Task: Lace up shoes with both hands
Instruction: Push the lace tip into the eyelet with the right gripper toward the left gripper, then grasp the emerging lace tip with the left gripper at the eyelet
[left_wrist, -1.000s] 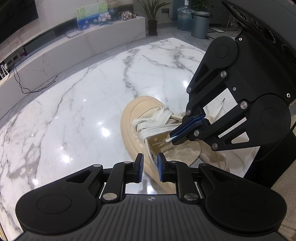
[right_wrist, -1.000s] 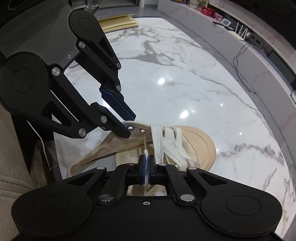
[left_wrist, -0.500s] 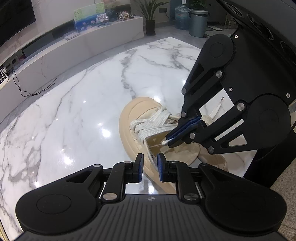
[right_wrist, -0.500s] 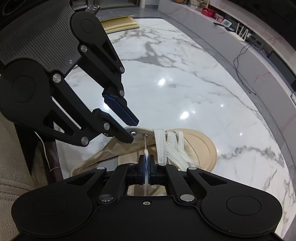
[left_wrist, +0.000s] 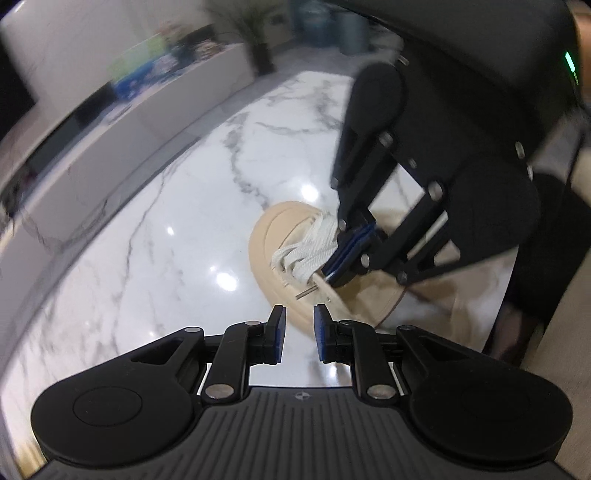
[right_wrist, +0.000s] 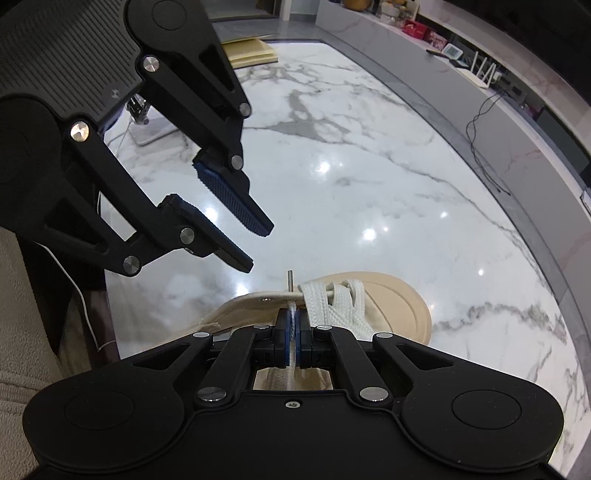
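Note:
A beige shoe (right_wrist: 391, 306) lies on the white marble table (right_wrist: 369, 166), its toe pointing away from me. White flat laces (right_wrist: 332, 302) cross its front eyelets. My right gripper (right_wrist: 293, 326) is shut on the lace end just behind the shoe's side flap. The metal lace tip (right_wrist: 290, 280) pokes out through an eyelet. My left gripper (right_wrist: 255, 247) hangs above and to the left of the shoe, open and clear of it. In the blurred left wrist view, the left gripper (left_wrist: 298, 328) holds nothing, the shoe (left_wrist: 266, 251) lies beyond it, and the right gripper (left_wrist: 343, 266) pinches the lace.
A white device with a thin cable (right_wrist: 151, 129) sits on the table's near left. Beige foam pads (right_wrist: 251, 51) lie at the far end. A long low ledge (right_wrist: 480, 96) with cables runs along the right. Beige upholstery (right_wrist: 22, 295) borders the left edge.
My left gripper has rolled and drawn away from the shoe's eyelets, where its fingertips were. The metal lace tip now sticks out past the eyelet. The right gripper has kept still.

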